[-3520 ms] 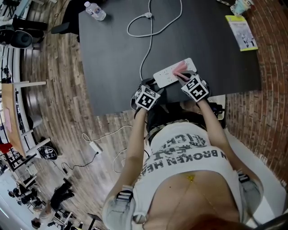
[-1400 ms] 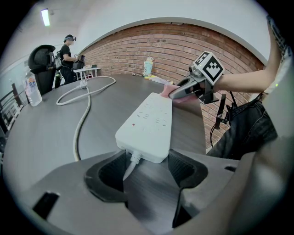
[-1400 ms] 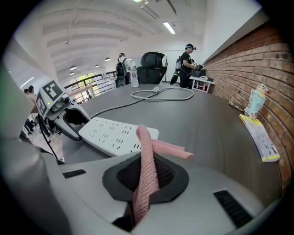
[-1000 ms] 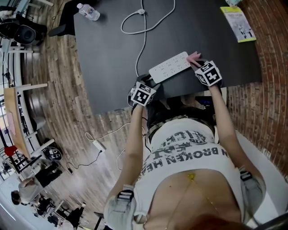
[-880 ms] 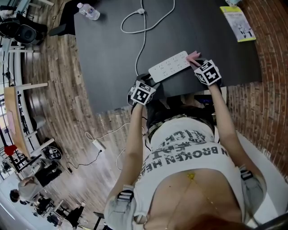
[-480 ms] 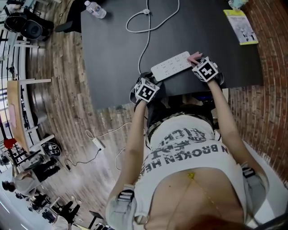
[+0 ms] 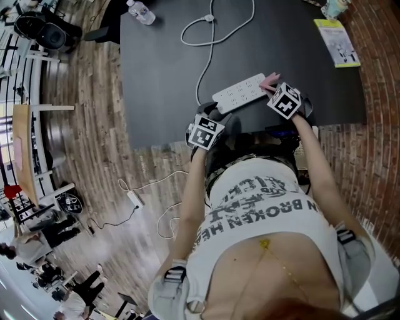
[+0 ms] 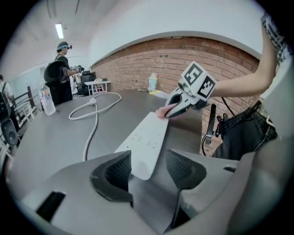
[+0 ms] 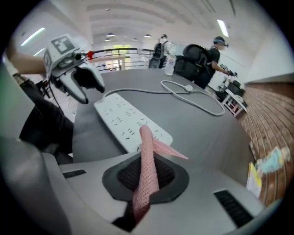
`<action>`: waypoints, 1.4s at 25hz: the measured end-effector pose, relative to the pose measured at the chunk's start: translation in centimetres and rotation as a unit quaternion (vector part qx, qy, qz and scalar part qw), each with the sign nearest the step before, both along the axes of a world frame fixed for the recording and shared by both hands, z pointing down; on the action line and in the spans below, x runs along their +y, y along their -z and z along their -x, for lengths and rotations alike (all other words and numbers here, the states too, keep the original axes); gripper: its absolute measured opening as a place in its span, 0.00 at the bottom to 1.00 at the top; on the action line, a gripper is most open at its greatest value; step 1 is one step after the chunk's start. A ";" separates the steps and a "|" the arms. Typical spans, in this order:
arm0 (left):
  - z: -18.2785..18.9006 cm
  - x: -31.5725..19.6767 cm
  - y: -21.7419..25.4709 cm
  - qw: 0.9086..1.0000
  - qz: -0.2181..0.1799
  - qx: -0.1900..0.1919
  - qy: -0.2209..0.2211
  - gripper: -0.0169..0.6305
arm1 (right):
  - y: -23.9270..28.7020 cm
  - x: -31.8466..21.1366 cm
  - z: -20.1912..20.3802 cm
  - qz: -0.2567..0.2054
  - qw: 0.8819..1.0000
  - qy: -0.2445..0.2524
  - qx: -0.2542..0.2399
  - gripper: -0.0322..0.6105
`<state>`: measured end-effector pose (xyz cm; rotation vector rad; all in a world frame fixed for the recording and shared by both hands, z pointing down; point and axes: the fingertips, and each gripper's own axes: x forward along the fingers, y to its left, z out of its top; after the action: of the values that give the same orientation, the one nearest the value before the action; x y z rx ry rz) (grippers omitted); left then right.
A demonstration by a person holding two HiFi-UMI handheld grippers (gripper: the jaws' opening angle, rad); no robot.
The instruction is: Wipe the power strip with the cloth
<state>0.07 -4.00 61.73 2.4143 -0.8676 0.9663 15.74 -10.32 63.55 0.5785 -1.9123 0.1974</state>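
Observation:
A white power strip [image 7: 239, 94] lies slanted near the front edge of the black table [image 7: 162, 75]. My left gripper [image 7: 212, 112] is at its left end. In the left gripper view that end of the strip [image 8: 147, 137] sits between the pads [image 8: 120, 170], which are closing and still have a gap on the right side. My right gripper [image 7: 274, 89] is shut on a pink cloth [image 9: 148, 170] at the strip's right end. The cloth's free tip [image 7: 269, 80] rests by that end of the strip [image 9: 124, 117].
The strip's white cable [image 7: 206, 37] loops toward the far side of the table. A water bottle [image 7: 140, 11] stands at the far left corner and a yellow booklet [image 7: 337, 40] at the far right. Wooden floor is on the left, and people stand in the background.
The right gripper has carried the cloth from on top of the strip to its right end. Over the last second both grippers hold their places at the strip's ends.

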 end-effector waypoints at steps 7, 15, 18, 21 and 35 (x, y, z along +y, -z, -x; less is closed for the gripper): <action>-2.0 -1.4 6.3 0.990 -0.095 0.094 0.044 0.08 | 4.0 0.7 5.4 -0.024 0.983 0.112 -0.145 0.08; -1.5 -2.4 14.6 0.964 -0.180 0.168 0.098 0.04 | 14.1 2.0 8.7 -0.077 0.945 0.124 -0.293 0.08; -1.7 -2.4 17.4 0.954 -0.208 0.189 0.107 0.04 | 17.8 2.4 8.9 -0.100 0.926 0.101 -0.350 0.08; -1.9 -2.3 19.9 0.943 -0.228 0.212 0.117 0.04 | 20.4 2.8 8.6 -0.124 0.911 0.073 -0.387 0.08; -2.4 -1.6 23.9 0.928 -0.263 0.234 0.125 0.04 | 24.3 4.7 9.5 -0.149 0.886 0.057 -0.436 0.08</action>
<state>2.46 -5.64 37.80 2.6871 -1.3201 0.0355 6.26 -5.58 39.21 0.6327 -2.8841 0.0864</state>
